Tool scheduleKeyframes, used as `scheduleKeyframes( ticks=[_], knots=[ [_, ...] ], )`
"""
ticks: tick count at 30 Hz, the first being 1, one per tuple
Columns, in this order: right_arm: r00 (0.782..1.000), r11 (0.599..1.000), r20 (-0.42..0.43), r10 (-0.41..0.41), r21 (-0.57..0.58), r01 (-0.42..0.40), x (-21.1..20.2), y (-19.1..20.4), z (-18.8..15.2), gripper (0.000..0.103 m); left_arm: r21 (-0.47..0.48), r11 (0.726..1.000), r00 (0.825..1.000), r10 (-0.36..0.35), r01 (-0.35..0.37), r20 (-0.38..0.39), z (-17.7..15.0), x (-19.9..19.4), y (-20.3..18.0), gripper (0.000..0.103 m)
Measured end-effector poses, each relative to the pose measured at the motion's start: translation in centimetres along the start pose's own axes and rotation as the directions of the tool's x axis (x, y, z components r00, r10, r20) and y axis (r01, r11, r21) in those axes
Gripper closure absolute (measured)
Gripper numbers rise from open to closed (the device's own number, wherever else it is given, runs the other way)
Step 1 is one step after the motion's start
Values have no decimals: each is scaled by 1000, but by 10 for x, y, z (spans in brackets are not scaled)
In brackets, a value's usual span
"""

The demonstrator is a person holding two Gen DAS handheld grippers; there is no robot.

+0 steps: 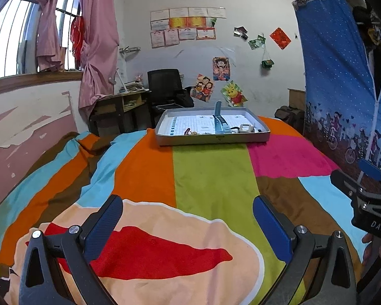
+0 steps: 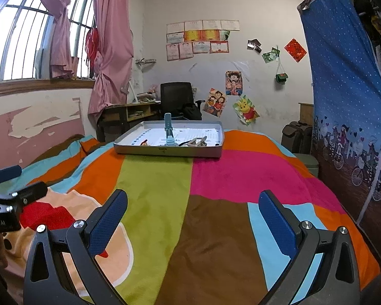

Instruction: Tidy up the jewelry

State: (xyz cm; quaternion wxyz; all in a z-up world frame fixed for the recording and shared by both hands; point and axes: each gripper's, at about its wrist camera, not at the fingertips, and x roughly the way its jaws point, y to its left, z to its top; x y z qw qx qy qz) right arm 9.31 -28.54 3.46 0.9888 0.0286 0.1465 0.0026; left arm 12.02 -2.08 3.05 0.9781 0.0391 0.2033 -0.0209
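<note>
A shallow grey tray [image 1: 213, 139] [image 2: 169, 151] lies on the far part of a bed with a colourful striped blanket. In it are a light-blue watch [image 1: 219, 122] [image 2: 169, 131] with one strap standing up, a pale hair clip [image 1: 245, 128] [image 2: 196, 141] and small red-and-gold pieces [image 1: 190, 132] [image 2: 144, 142] at the near left. My left gripper [image 1: 188, 218] is open and empty, low over the blanket, well short of the tray. My right gripper [image 2: 193, 213] is open and empty, beside it to the right. Each shows at the edge of the other's view.
The blanket [image 1: 210, 178] covers the whole bed. A blue fabric wardrobe [image 2: 348, 101] stands close on the right. A peeling wall [image 1: 25, 127] runs along the left. A desk [image 1: 122, 104] and black chair [image 1: 165, 86] stand behind the bed.
</note>
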Motion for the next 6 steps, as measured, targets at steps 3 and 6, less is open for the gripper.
scheduleKeyframes(
  ticks=[3,6],
  knots=[
    [1000,1000,3,1,-1,-1,-1,0,0,1,-9,1000,1000,13,-13,-9,1,3,3,0],
    [1000,1000,4,3,-5,-3,-2,0,1,1,-21,1000,1000,17,-17,-11,-1,3,6,0]
  ],
)
